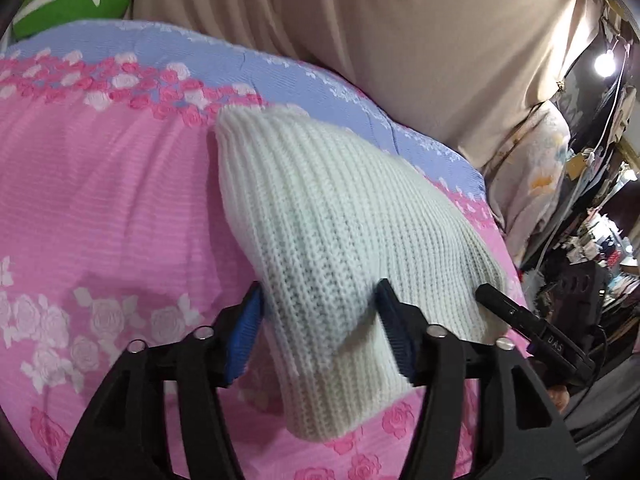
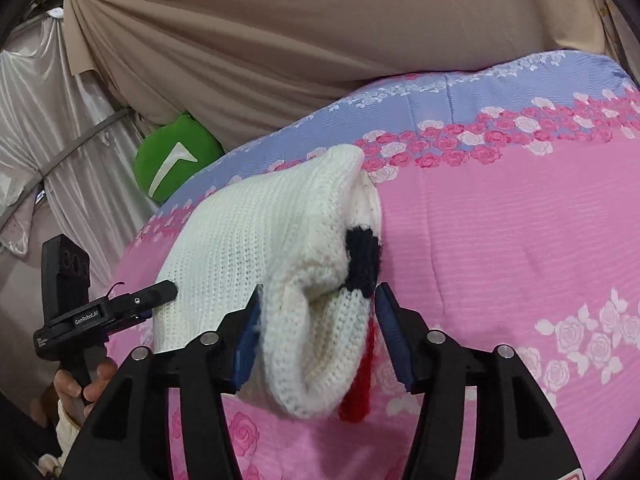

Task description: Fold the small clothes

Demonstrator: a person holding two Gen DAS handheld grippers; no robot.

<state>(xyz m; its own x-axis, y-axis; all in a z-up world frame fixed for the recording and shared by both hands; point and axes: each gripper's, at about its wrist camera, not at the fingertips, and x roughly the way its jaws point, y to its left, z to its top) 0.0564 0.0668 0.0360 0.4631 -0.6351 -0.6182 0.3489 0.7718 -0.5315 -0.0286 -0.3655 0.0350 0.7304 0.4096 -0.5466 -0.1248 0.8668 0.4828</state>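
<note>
A white knitted garment (image 1: 320, 200) lies folded into a thick bundle on the pink flowered bed cover (image 1: 100, 200). My left gripper (image 1: 319, 284) straddles its near end, blue pads on either side and the knit between them, not visibly squeezed. In the right wrist view the same garment (image 2: 256, 232) shows a black patch (image 2: 362, 260) and a red strip (image 2: 360, 392) on its rolled end. My right gripper (image 2: 320, 288) stands around that end, jaws apart and the cloth loose between them. Each view also catches the other gripper at the garment's edge: the right one (image 1: 532, 320) and the left one (image 2: 120, 304).
The bed cover (image 2: 500, 240) has a lilac band along its far side. A green cushion (image 2: 176, 156) sits at the bed's far corner against beige drapes (image 1: 360, 20). A hand (image 2: 88, 384) holds the left gripper's handle. Cluttered shelves (image 1: 600, 240) stand beyond the bed.
</note>
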